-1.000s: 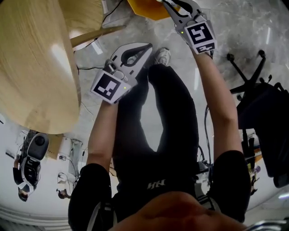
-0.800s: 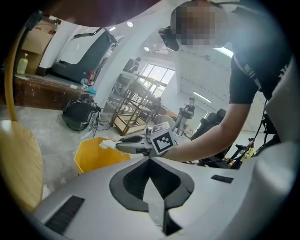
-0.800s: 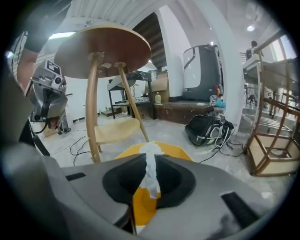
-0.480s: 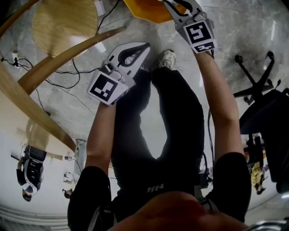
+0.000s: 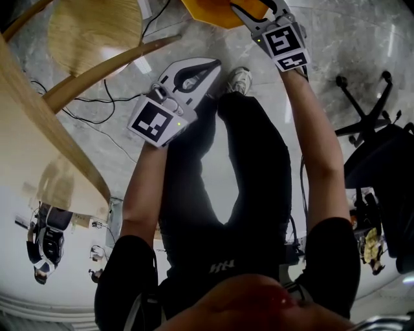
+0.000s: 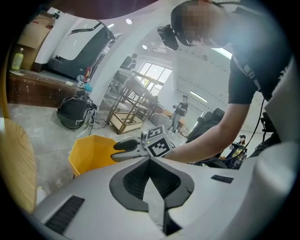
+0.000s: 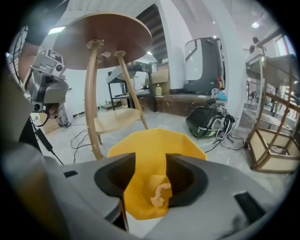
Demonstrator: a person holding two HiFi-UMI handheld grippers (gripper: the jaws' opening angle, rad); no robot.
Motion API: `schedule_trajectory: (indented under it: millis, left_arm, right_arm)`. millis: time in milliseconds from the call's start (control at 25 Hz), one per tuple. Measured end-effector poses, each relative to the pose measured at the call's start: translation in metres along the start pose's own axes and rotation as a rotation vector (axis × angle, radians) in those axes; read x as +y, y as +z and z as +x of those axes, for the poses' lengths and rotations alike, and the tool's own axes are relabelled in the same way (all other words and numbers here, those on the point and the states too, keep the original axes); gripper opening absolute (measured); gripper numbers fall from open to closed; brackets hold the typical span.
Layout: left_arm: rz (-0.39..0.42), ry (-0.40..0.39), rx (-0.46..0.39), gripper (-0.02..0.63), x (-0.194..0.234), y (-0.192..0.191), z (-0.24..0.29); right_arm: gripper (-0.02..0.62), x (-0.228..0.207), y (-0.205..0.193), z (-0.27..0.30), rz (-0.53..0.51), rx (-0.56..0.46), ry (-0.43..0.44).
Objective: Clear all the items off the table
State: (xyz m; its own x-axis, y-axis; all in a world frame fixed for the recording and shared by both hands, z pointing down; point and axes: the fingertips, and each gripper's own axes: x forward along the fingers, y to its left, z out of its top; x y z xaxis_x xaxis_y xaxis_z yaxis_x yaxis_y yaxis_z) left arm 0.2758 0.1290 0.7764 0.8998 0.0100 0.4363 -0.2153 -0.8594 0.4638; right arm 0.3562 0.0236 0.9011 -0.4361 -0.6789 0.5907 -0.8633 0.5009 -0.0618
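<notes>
My right gripper [image 5: 248, 9] hangs over the yellow bin [image 5: 213, 13] at the top of the head view. Its jaws are opening, with nothing pressed between the pads. Through the gap of the right gripper [image 7: 145, 187] I see down into the yellow bin [image 7: 154, 150], where a pale crumpled scrap [image 7: 158, 194] sits, apart from the jaws. My left gripper [image 5: 208, 66] is held above the person's legs, shut and empty. In the left gripper view its jaws [image 6: 151, 164] meet, and the bin [image 6: 91, 154] and right gripper [image 6: 126, 146] show beyond.
The round wooden table [image 5: 39, 149] stands at the left, its underside [image 7: 108, 33] above the bin. A wooden chair [image 5: 94, 29] stands by it, with cables on the floor. An office chair base [image 5: 365, 110] is at the right. A black bag [image 7: 206, 119] and wooden rack [image 7: 276, 131] stand behind.
The head view has swung, so the table top slid left and the wooden chair came into view. Both grippers stay nearly where they were, the right one over the bin.
</notes>
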Motion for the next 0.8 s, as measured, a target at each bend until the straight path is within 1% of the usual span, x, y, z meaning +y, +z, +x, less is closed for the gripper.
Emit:
schedule_trajectory:
  millis: [80, 120, 200, 320, 440, 560, 680, 800]
  left_arm:
    - [0.014, -0.020, 0.003, 0.012, -0.010, 0.011, -0.001]
    - [0.022, -0.035, 0.005, 0.012, -0.018, 0.018, -0.001]
    - [0.032, -0.066, 0.004, 0.012, -0.039, 0.033, -0.003]
    - [0.018, -0.115, 0.000, 0.012, -0.079, 0.057, -0.011]
    - [0.026, -0.166, -0.014, 0.012, -0.128, 0.087, -0.026]
    - [0.033, -0.180, -0.080, 0.012, -0.174, 0.129, -0.053]
    - [0.057, -0.156, -0.117, 0.012, -0.205, 0.177, -0.090]
    - [0.052, -0.113, -0.152, 0.012, -0.236, 0.231, -0.139]
  right_arm:
    - [0.210, 0.001, 0.009, -0.010, -0.004, 0.007, 0.000]
    - [0.183, 0.001, 0.015, -0.016, -0.008, 0.009, 0.000]
    - [0.098, 0.003, 0.032, -0.032, -0.014, 0.006, -0.001]
    - [0.005, 0.011, 0.066, -0.062, -0.033, -0.007, 0.000]
    - [0.005, 0.020, 0.114, -0.101, -0.054, -0.033, 0.011]
    - [0.005, 0.036, 0.179, -0.153, -0.074, -0.083, 0.029]
    - [0.003, 0.059, 0.253, -0.209, -0.129, -0.126, 0.048]
    - [0.003, 0.099, 0.327, -0.275, -0.128, -0.167, 0.100]
